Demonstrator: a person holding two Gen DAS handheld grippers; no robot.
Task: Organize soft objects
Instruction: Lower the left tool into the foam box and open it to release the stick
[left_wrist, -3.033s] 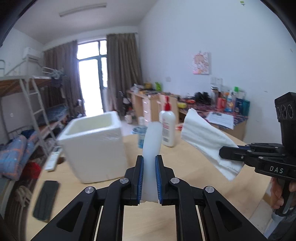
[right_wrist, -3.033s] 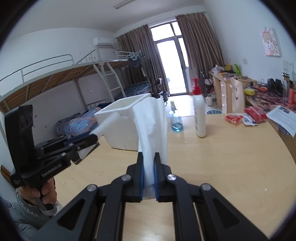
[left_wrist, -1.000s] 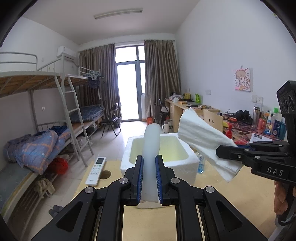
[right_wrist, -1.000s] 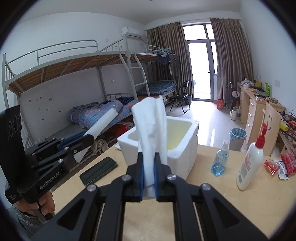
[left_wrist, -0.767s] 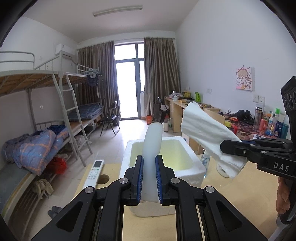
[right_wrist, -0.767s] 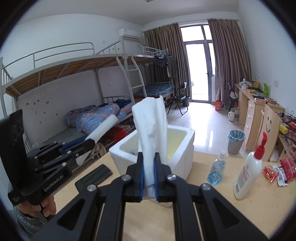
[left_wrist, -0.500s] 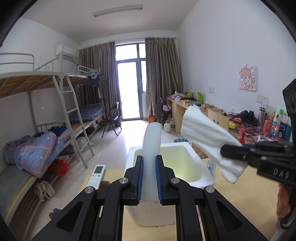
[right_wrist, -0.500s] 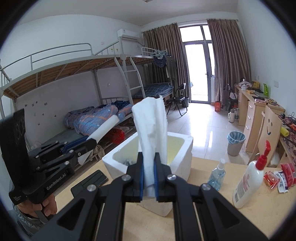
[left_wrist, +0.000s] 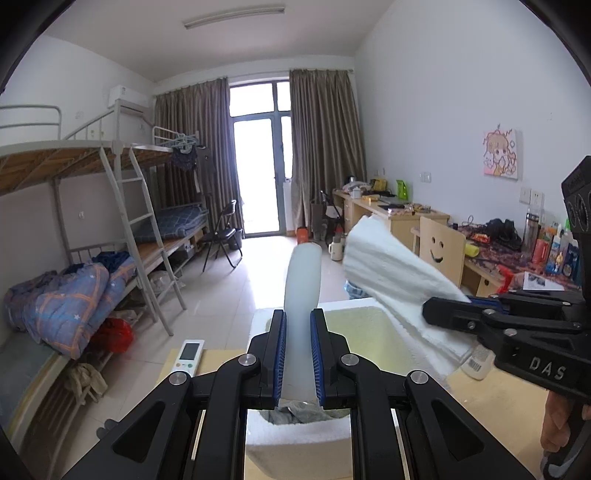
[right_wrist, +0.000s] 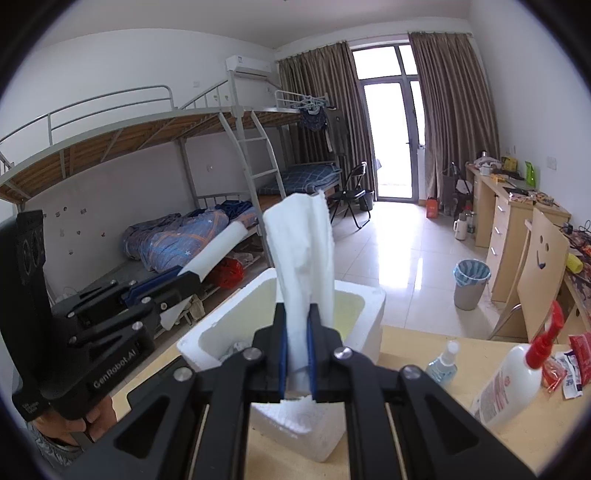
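Holding both cloths over the foam box (left_wrist: 354, 306), I have my left gripper (left_wrist: 298, 354) pinching a smooth white roll (left_wrist: 301, 288) and my right gripper (right_wrist: 295, 354) pinching a white towel (right_wrist: 303, 251). Beyond the box's far rim, bare floor (right_wrist: 399, 251) stretches away.

The wooden table (right_wrist: 424, 435) bears a foam box (right_wrist: 373, 295), spray bottle (right_wrist: 441, 363), pump bottle (right_wrist: 509, 387) — snack packets (right_wrist: 576, 365) too.
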